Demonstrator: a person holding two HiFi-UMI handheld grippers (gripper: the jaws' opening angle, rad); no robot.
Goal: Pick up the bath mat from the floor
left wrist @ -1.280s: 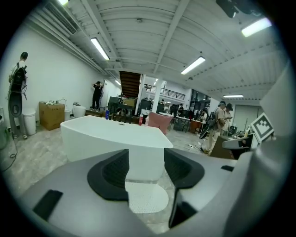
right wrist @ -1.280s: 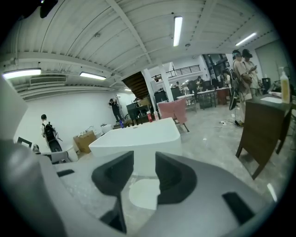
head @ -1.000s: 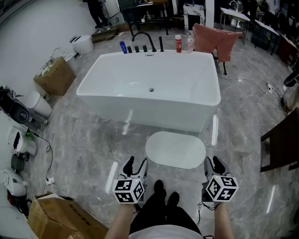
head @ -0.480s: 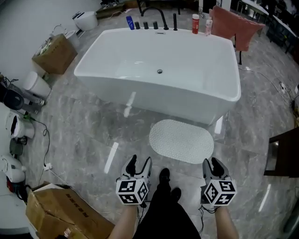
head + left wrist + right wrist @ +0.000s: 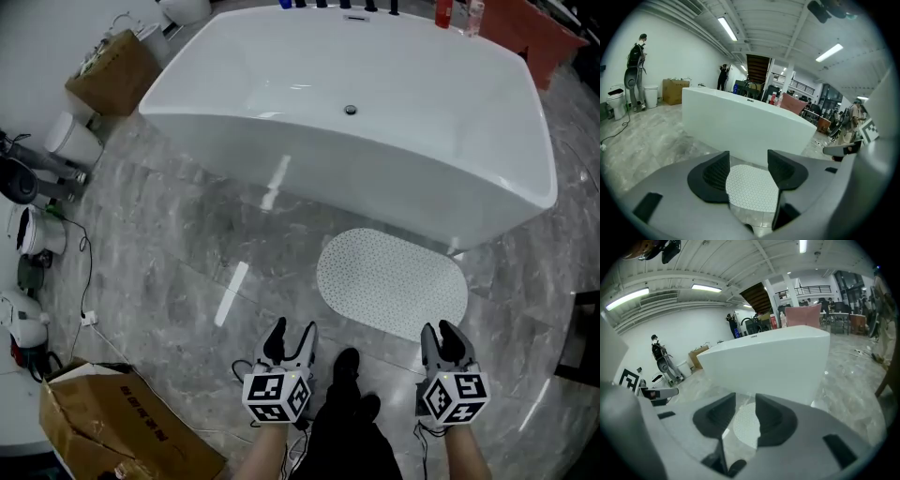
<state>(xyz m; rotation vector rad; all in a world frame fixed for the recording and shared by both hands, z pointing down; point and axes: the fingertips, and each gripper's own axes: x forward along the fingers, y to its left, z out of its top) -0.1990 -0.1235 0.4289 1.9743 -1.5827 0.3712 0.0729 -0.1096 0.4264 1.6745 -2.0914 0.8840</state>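
Note:
The bath mat (image 5: pixel 392 283) is a white oval with a dotted surface, lying flat on the grey marble floor in front of the bathtub (image 5: pixel 375 178). My left gripper (image 5: pixel 292 333) hovers just short of the mat's near left end, jaws wide open and empty. My right gripper (image 5: pixel 441 333) hovers by the mat's near right end, jaws partly apart with nothing between them. In the left gripper view the mat (image 5: pixel 750 190) shows through the gap of the open left gripper (image 5: pixel 749 161). In the right gripper view the mat (image 5: pixel 746 425) lies beyond the right gripper (image 5: pixel 745 411).
The person's black shoes (image 5: pixel 352 375) stand between the grippers. A cardboard box (image 5: pixel 122 431) sits at the near left, another box (image 5: pixel 112 70) at the far left. Cables (image 5: pixel 86 281) and appliances (image 5: pixel 28 234) line the left wall. Bottles (image 5: pixel 443 11) stand on the tub's far rim.
Both grippers have dropped toward the floor and now sit closer to the mat's near edge. The head view has leaned in, so tub and mat look larger.

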